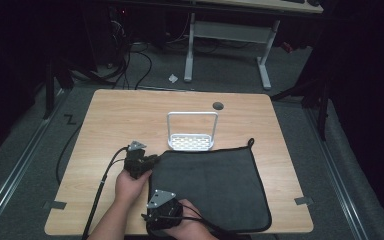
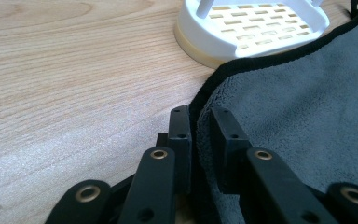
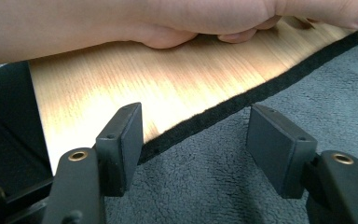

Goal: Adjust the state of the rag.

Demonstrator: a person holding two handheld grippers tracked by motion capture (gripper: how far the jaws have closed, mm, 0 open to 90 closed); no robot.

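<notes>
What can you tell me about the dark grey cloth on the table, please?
The dark grey cloth is a soft, fleecy square with a black bound hem and a small loop at its far right corner. It lies flat on the table, against the white rack. The left gripper pinches its far left corner; the right gripper stands open over its left hem.

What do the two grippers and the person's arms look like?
Both grippers are black. The left gripper and the right gripper each carry a grey three-cornered plate on top and trail a black cable. Their linkage arms have brass-coloured rivets, and the flat rectangular pads show small screw holes. The forearms are bare, with no sleeves in view.
</notes>
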